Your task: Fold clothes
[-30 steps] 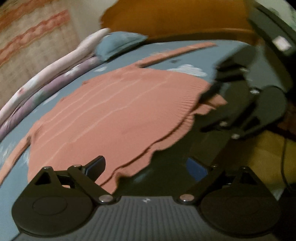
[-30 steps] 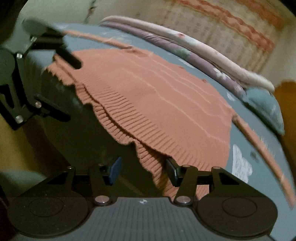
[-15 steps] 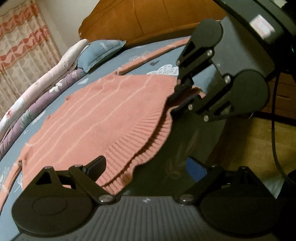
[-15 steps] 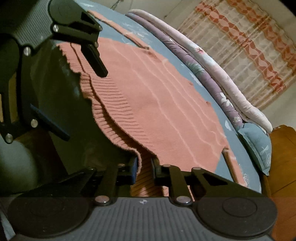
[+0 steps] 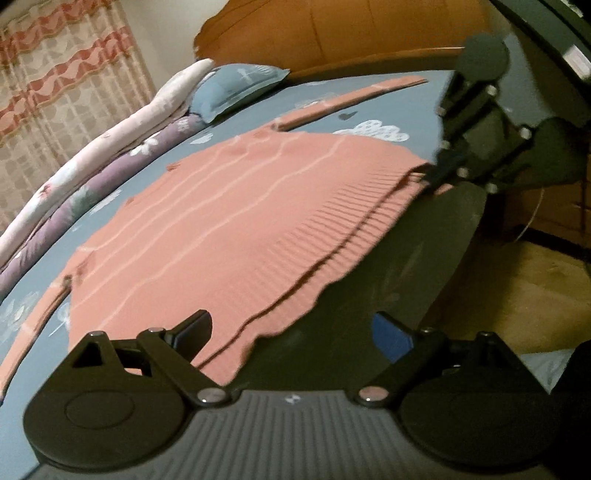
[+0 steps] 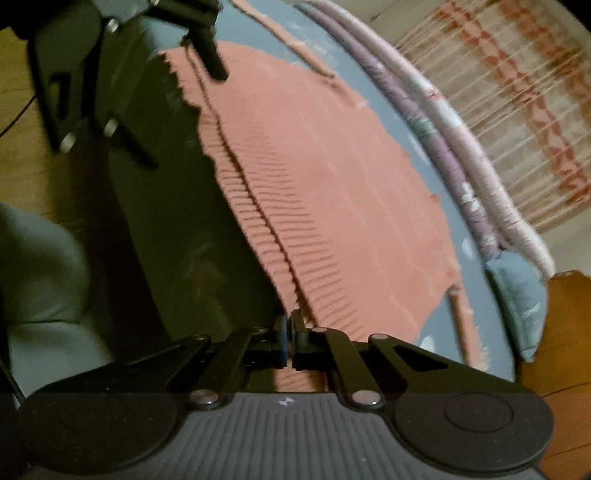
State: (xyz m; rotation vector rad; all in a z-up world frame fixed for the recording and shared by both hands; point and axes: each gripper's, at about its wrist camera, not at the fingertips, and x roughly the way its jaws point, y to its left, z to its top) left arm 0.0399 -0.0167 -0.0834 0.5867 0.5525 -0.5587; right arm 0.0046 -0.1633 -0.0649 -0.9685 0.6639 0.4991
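1. The right gripper (image 6: 290, 341) has its jaws pinched nearly together on the ribbed hem of the pink knitted sweater (image 6: 325, 177), at the hem corner nearest its own camera; a second ago those jaws stood apart around the hem, so the right corner is now caught.
2. The left gripper (image 5: 291, 332) is wide open, its left finger over the other hem corner at 7 o'clock in its view and its right finger off the cloth; it has hold of nothing, as it did a second ago.
3. I judge one corner held and one not, so lifting the hem would call for the left jaws to close.
4. The sweater lies flat, sleeves spread, hem at the bed's edge.
5. The bed (image 5: 373, 107) has a blue patterned sheet, a rolled quilt (image 5: 110, 147) and a pillow (image 5: 236, 86) at 11 o'clock, a wooden headboard (image 5: 369, 33) at 12, and a curtain (image 5: 55, 81) at 10.
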